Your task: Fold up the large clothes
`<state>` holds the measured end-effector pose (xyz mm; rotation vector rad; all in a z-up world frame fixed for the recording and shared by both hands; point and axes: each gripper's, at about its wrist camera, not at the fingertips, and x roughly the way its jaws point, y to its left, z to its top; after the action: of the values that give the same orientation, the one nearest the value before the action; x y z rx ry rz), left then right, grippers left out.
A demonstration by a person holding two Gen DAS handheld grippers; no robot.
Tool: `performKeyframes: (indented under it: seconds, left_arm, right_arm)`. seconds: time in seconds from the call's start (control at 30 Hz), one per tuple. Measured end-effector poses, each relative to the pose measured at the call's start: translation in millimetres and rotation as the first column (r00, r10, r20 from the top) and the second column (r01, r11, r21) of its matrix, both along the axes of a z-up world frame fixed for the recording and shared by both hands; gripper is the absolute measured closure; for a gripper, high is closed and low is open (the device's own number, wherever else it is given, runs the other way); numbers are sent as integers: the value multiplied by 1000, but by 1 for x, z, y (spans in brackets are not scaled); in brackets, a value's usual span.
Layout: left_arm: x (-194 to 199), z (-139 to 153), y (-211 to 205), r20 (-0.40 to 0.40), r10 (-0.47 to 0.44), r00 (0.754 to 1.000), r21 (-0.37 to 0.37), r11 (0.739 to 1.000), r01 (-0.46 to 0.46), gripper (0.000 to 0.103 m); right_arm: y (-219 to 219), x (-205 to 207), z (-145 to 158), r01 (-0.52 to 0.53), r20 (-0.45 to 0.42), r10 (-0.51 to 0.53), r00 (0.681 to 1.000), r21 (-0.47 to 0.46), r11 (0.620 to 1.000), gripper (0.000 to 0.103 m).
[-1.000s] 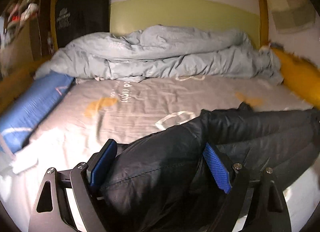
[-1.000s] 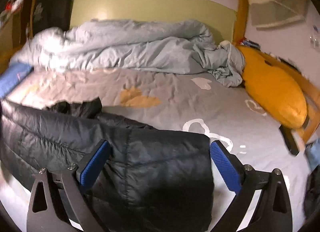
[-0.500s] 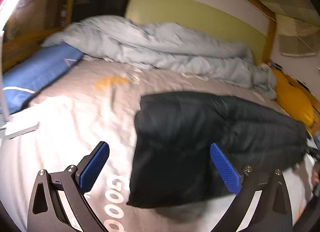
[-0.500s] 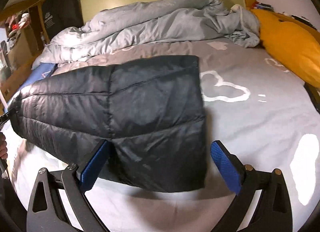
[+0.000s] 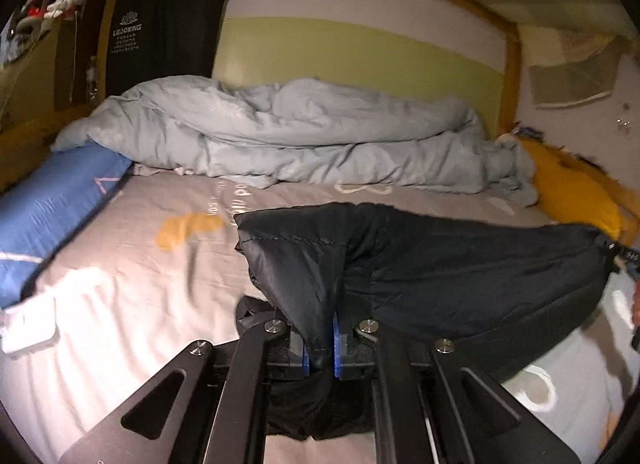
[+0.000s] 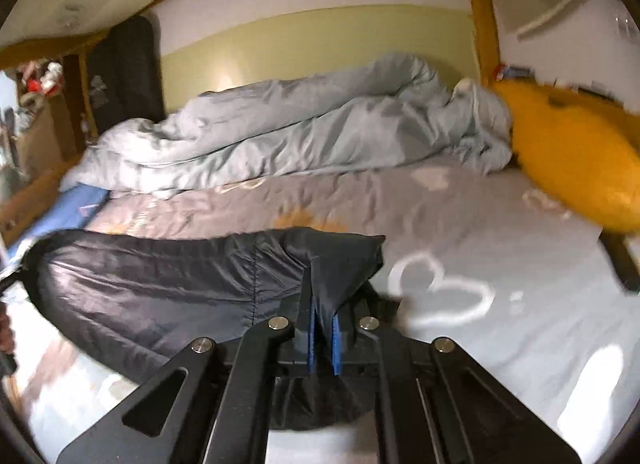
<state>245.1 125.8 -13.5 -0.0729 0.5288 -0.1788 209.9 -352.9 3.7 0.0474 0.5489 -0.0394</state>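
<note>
The left claw (image 5: pixel 319 348) pinches one end of the black puffer jacket (image 5: pixel 460 264), the right claw (image 6: pixel 321 338) pinches the other, holding it above the bed (image 6: pixel 500 224).

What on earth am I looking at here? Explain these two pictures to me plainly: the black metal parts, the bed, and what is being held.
No robot here: a person holds a two-finger gripper in each hand, and each carries a wide-angle camera looking along its fingers. One picture is from the left gripper, the other from the right gripper; the black bars at the bottom are their frames, the blue strips their finger pads.

The surface is a bed with a grey printed sheet. At the far end lies a crumpled pale blue duvet, with a blue pillow to the left and a yellow cushion to the right.

Both grippers are shut on a black padded jacket, one at each end, so it stretches between them above the sheet.
</note>
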Motion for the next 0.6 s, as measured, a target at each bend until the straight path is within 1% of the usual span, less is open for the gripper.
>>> performKeyframes:
  seconds: [0.03, 0.07, 0.1, 0.17, 0.23, 0.3, 0.37, 0.53, 0.57, 0.6]
  left_arm:
    - [14, -6, -2, -50, 13, 999, 18, 1000, -12, 95]
    - [27, -15, -4, -108, 19, 994, 37, 999, -15, 95]
    - [39, -28, -6, -178, 32, 983, 61, 998, -21, 94]
    - [54, -51, -5, -248, 49, 968, 54, 998, -36, 92]
    - [58, -67, -6, -255, 48, 966, 68, 997, -32, 90]
    - [60, -78, -10, -239, 52, 970, 108, 994, -27, 88]
    - [64, -85, -14, -241, 58, 969, 124, 992, -28, 88]
    - [60, -83, -11, -204, 65, 977, 122, 992, -40, 85]
    - [55, -79, -9, -188, 74, 979, 124, 991, -51, 83]
    - [54, -76, -8, -177, 80, 981, 123, 991, -59, 79]
  right_arm:
    - [2, 10, 0, 6, -10, -6, 1000, -10, 1000, 98]
    - [4, 24, -5, 16, -44, -17, 999, -20, 1000, 98]
    - [6, 36, -11, 25, -82, -27, 996, -26, 999, 98]
    - [7, 56, -32, 29, -177, -35, 983, -38, 999, 98]
    - [7, 63, -52, 18, -215, -25, 976, -37, 999, 97]
    - [8, 63, -66, 8, -219, -20, 975, -55, 998, 97]
    - [8, 65, -78, -7, -238, -13, 971, -83, 996, 97]
    - [1, 68, -86, 2, -254, -20, 967, -71, 997, 97]
    - [1, 68, -85, 7, -253, -26, 967, -77, 997, 97]
    - [0, 65, -84, 17, -246, -38, 969, -85, 996, 96]
